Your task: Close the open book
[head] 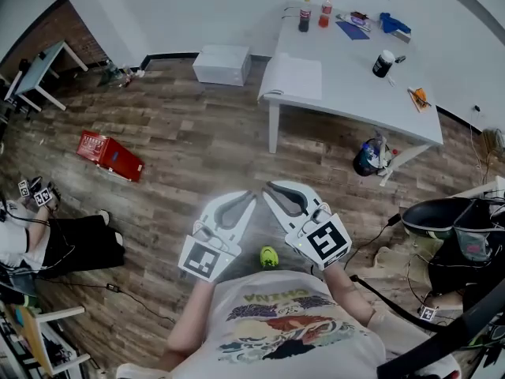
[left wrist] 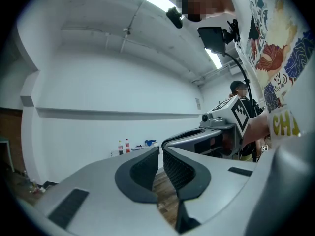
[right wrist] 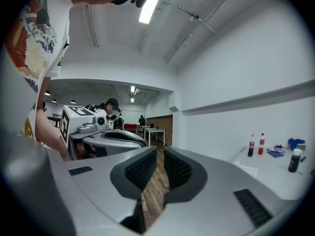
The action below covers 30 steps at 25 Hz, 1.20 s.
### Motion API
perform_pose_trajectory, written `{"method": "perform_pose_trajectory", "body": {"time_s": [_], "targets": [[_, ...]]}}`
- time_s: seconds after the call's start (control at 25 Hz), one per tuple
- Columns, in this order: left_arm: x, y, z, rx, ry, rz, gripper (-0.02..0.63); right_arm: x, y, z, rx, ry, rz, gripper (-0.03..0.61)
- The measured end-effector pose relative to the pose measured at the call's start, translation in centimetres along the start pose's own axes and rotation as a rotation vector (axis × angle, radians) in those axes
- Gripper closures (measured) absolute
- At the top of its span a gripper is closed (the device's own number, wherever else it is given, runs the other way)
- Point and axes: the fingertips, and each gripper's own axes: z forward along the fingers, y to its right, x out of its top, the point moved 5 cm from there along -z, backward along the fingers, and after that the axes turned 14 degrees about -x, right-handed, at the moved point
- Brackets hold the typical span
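The open book (head: 293,76) lies with white pages up on the left end of a white table (head: 359,101), far ahead in the head view. I hold both grippers close to my chest over the wooden floor, well short of the table. The left gripper (head: 250,197) is shut with nothing in it, and its pads (left wrist: 148,168) meet at the tips. Beside it the right gripper (head: 267,187) is shut and holds nothing as well. In the right gripper view the right gripper (right wrist: 160,151) points level, with the table (right wrist: 275,173) off to the right.
On the table stand two bottles (head: 304,14), a black cup (head: 383,63) and blue items (head: 392,23). A white box (head: 223,64) and a red box (head: 110,156) sit on the floor. A dark bag (head: 368,158) rests by a table leg. A seated person (head: 47,243) is at left.
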Motion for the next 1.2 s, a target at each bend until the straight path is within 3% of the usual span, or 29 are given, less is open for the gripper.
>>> {"method": "perform_pose_trajectory", "body": {"time_s": [0.12,0.56,0.84,1.0,1.2], "targets": [[-0.4,-1.1,0.9,0.008,-0.017,0.006,0.6,-0.5,1.2,0.5,-0.011,-0.043,0.052,0.541],[-2.7,-8.1,3.6,-0.019,-0.049,0.024,0.598,-1.5,5.4,6.5,-0.04,-0.062,0.031,0.541],[-4.3,-16.5,6.2,-0.066,-0.075,0.006,0.595,-0.9,9.3,14.2,-0.078,-0.081,0.009,0.541],[-5.9,-21.6,8.1,-0.126,-0.145,0.041,0.525,-1.4,11.7,19.0,-0.109,-0.089,0.026,0.541],[-7.2,-28.6,10.4,-0.154,-0.147,0.037,0.498,-2.2,15.3,24.8,-0.161,-0.129,0.009,0.541]]}}
